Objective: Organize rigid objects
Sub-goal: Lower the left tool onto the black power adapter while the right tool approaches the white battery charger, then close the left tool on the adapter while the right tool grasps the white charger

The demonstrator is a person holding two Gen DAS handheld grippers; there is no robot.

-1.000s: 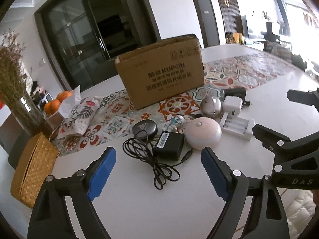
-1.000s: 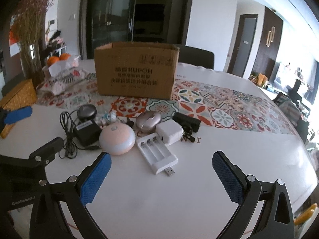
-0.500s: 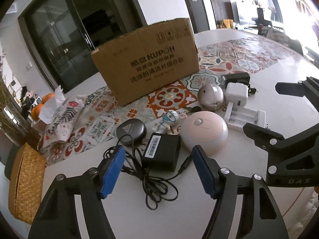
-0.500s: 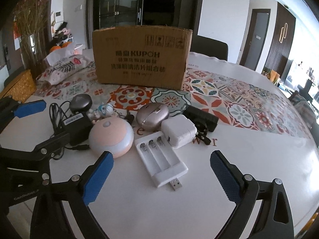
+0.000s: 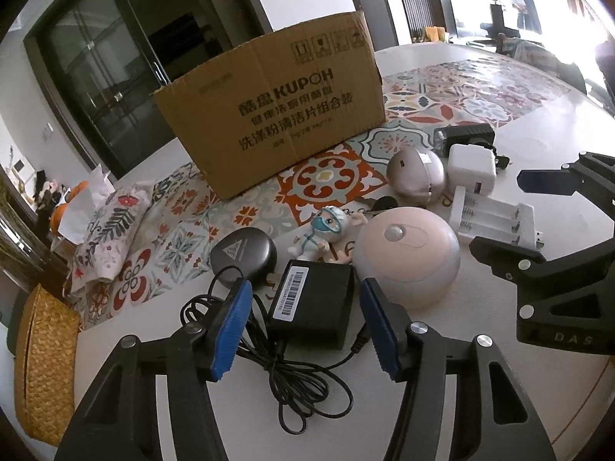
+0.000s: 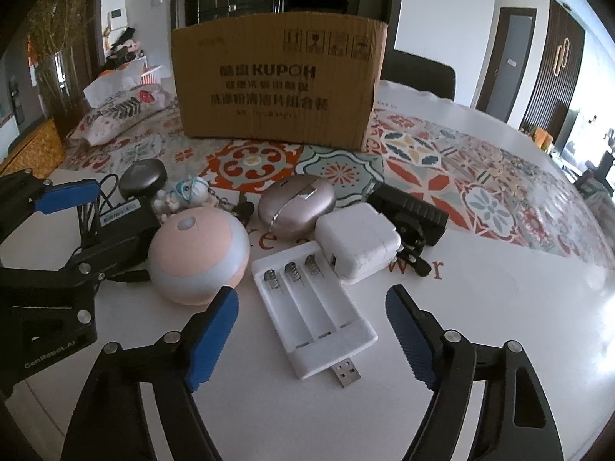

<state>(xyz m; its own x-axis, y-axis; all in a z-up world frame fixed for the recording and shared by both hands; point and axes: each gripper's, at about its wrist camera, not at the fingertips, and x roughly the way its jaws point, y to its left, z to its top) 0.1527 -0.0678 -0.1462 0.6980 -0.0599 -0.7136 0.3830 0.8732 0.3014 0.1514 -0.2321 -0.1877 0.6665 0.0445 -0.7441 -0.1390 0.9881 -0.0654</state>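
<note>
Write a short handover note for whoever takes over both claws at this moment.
Left claw: closing around the black adapter, pads not yet touching.
Right claw: closing around the white battery charger, not gripped.
All items lie on the table in front of the box: pink dome, mouse, white plug, figurine.
Done: nothing visibly packed.
Left: grasp, then likely box everything.

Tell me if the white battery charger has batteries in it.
Empty: the battery charger shows three bare slots with springs exposed.
</note>
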